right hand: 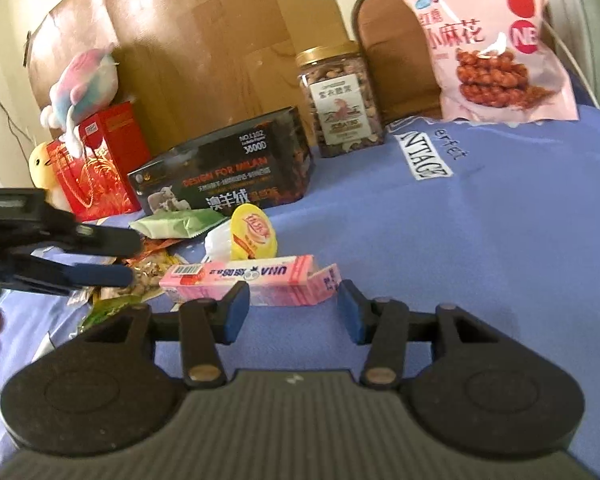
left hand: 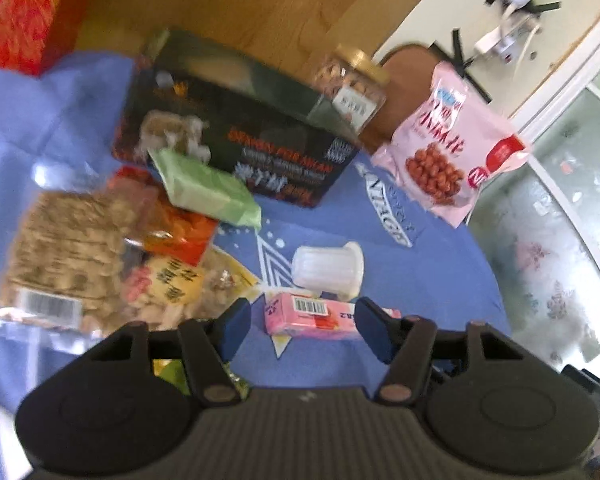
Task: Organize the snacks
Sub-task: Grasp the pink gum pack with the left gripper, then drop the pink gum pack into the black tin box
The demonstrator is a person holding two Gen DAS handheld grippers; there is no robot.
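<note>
I see one pink box point(right hand: 244, 280) lying on the blue cloth point(right hand: 480, 232) just ahead of my two hand-held grippers, left point(left hand: 303, 326) and right point(right hand: 292, 312), both with jaws apart and empty, beside one jar point(right hand: 342, 104) and one pink bag point(right hand: 488, 52).

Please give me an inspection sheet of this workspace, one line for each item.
Surface: blue cloth with printed letters.
Job's things: pink box, yellow-lidded cup, green packet, nut jar, pink twist-snack bag, bagged snacks.
Clutter: dark box, red gift box, plush toys.
Grippers: left gripper open, empty; right gripper open, empty.
Cables: white cord and power strip.
Surroundings: cardboard behind.
</note>
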